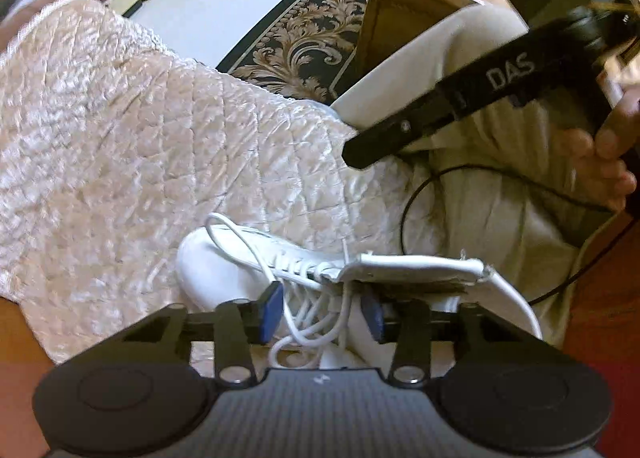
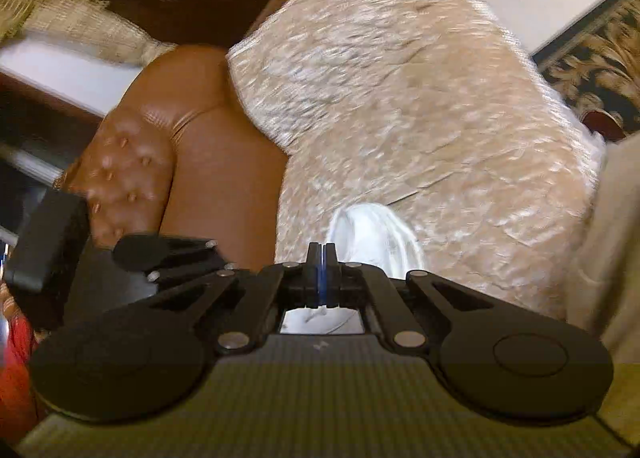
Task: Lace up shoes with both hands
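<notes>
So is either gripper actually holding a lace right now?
The left gripper is open, its pads either side of the loose white laces over the shoe, gripping nothing. The right gripper is shut with nothing visible between its pads.

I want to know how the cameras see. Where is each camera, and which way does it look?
Left wrist view: sits on the left gripper, looks down over its open fingers at the white shoe and its laces; the right gripper and the hand holding it show too.
Right wrist view: sits on the right gripper, fingers shut, looks across the cream blanket and brown sofa arm.
Both views share the white shoe and the blanket.
</notes>
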{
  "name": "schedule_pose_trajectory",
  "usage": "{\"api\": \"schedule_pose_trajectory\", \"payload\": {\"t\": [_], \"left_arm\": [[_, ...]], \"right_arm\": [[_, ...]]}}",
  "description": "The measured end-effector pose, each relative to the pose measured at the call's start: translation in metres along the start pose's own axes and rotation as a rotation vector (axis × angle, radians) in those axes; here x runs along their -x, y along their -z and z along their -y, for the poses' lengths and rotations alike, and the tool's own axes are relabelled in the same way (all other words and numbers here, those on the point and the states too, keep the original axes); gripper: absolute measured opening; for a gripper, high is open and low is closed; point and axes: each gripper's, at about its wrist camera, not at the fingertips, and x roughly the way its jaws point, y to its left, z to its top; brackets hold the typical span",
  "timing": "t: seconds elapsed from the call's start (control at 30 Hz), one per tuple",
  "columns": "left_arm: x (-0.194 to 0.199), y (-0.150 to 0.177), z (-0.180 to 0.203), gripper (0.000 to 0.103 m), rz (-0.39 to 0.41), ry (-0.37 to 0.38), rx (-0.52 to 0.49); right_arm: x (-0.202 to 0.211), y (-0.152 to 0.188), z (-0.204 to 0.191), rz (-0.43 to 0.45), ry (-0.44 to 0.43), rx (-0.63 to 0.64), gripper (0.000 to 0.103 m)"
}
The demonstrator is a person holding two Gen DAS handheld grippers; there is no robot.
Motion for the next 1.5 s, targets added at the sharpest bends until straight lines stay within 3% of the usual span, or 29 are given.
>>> {"api": "schedule_pose_trajectory", "payload": {"t": [0.03, 0.17, 0.2, 0.23, 0.3, 0.33, 0.5, 0.7, 0.77, 0.83, 0.87, 0.93, 1.0, 1.07, 1.17, 1.33, 1.37, 1.43, 1.5], "left_arm": [[-0.001, 0.000, 0.001, 0.031, 0.004, 0.012, -0.006], [-0.006, -0.001, 0.005, 0.024, 0.010, 0.029, -0.024], [-0.007, -0.001, 0.005, 0.023, 0.012, 0.030, -0.022], [-0.007, 0.000, 0.006, 0.023, 0.014, 0.030, -0.019], [-0.008, 0.000, 0.006, 0.023, 0.018, 0.032, -0.012], [-0.007, 0.000, 0.006, 0.023, 0.021, 0.034, -0.007], [-0.008, 0.003, 0.003, 0.023, 0.032, 0.041, 0.015], [-0.009, 0.005, 0.002, 0.024, 0.040, 0.046, 0.035], [-0.009, 0.005, 0.002, 0.030, 0.040, 0.038, 0.040], [-0.006, 0.007, -0.001, 0.049, 0.044, 0.012, 0.058], [-0.005, 0.008, -0.003, 0.052, 0.046, -0.001, 0.067], [0.003, 0.011, -0.010, 0.066, 0.067, 0.000, 0.091], [0.013, 0.017, -0.017, 0.072, 0.082, 0.013, 0.101], [0.026, 0.022, -0.027, 0.075, 0.121, 0.037, 0.131], [0.043, 0.025, -0.037, 0.076, 0.171, 0.049, 0.167], [0.067, 0.029, -0.047, 0.078, 0.226, 0.033, 0.193], [0.067, 0.030, -0.047, 0.078, 0.227, 0.031, 0.200], [0.064, 0.031, -0.046, 0.079, 0.224, 0.030, 0.210], [0.063, 0.031, -0.044, 0.079, 0.231, 0.034, 0.220]], "right_arm": [[-0.001, 0.000, 0.004, -0.008, -0.001, -0.028, 0.002], [-0.012, 0.003, 0.018, -0.079, -0.039, -0.125, 0.004], [-0.016, 0.005, 0.021, -0.093, -0.058, -0.159, 0.010], [-0.020, 0.006, 0.024, -0.108, -0.077, -0.192, 0.024], [-0.024, 0.009, 0.027, -0.105, -0.092, -0.229, 0.043], [-0.025, 0.011, 0.026, -0.105, -0.096, -0.226, 0.044], [-0.043, 0.018, 0.018, -0.161, -0.079, -0.180, 0.043], [-0.049, 0.021, 0.014, -0.154, -0.075, -0.136, 0.012], [-0.049, 0.020, 0.007, -0.157, -0.070, -0.081, 0.005], [-0.046, 0.019, 0.000, -0.150, -0.059, -0.027, 0.003], [-0.043, 0.019, -0.003, -0.137, -0.051, -0.003, 0.003], [-0.034, 0.015, -0.006, -0.093, -0.040, 0.021, 0.003], [-0.022, 0.010, -0.001, -0.026, -0.053, -0.010, 0.001], [-0.006, 0.001, 0.003, 0.053, -0.071, -0.042, 0.001], [0.005, -0.009, 0.007, 0.093, -0.085, -0.069, 0.002], [-0.020, 0.002, 0.022, -0.061, -0.070, -0.161, 0.008], [-0.027, 0.006, 0.025, -0.090, -0.078, -0.185, 0.012], [-0.034, 0.010, 0.027, -0.111, -0.091, -0.215, 0.034], [-0.038, 0.012, 0.026, -0.123, -0.103, -0.227, 0.036]]}}
